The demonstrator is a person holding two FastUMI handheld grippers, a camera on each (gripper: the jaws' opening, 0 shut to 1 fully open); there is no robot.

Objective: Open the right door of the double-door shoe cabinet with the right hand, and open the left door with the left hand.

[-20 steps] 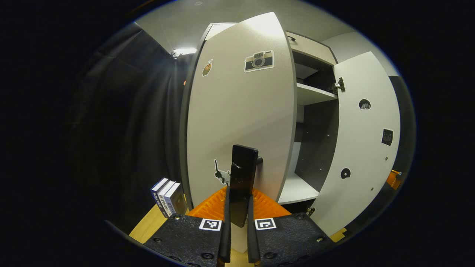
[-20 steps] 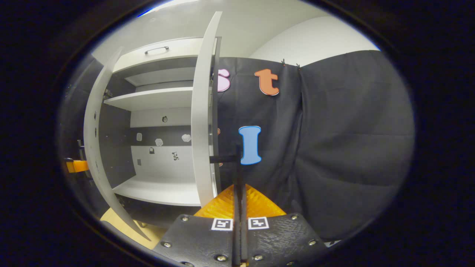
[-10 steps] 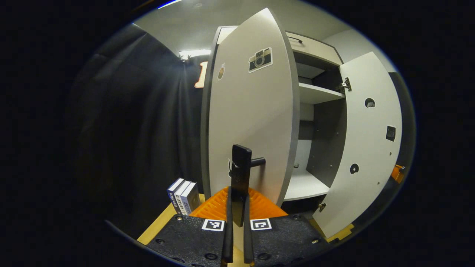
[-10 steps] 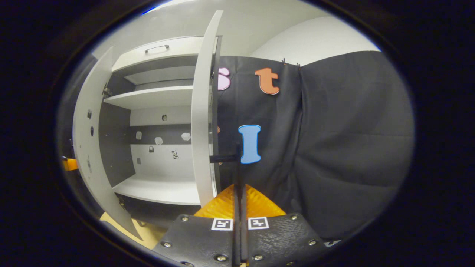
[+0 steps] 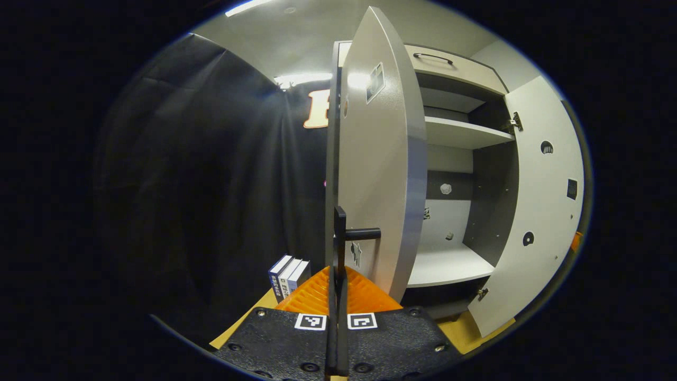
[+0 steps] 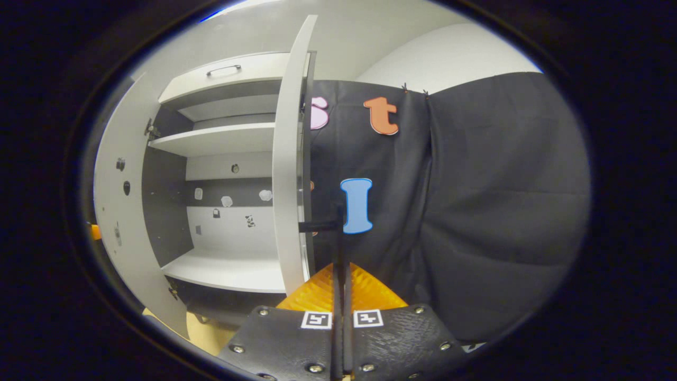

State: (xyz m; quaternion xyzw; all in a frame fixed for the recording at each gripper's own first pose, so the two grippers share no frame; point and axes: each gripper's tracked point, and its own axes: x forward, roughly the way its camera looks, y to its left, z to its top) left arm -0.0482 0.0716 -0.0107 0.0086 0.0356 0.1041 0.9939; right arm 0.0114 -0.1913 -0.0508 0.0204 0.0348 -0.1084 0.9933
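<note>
The pale grey shoe cabinet (image 5: 455, 58) stands with both doors swung out. In the left gripper view the left door (image 5: 381, 159) is nearly edge-on, and my left gripper (image 5: 338, 271) is shut on its black handle (image 5: 341, 233). The right door (image 5: 539, 211) hangs open at the right, showing its inner face. In the right gripper view the right door (image 6: 288, 174) is edge-on, and my right gripper (image 6: 341, 267) is shut on that door's black handle (image 6: 320, 226). The left door (image 6: 119, 211) is wide open at the left. Bare white shelves (image 6: 222, 140) show inside.
A few upright books (image 5: 288, 275) stand on the wooden surface (image 5: 465, 330) left of the cabinet. A top drawer with a bar handle (image 6: 223, 69) sits above the shelves. Black cloth (image 6: 476, 211) hangs close on the right, behind the right door.
The left door has swung further open with my left gripper on its handle, from showing its face to nearly edge-on. The right door and right gripper have stayed put.
</note>
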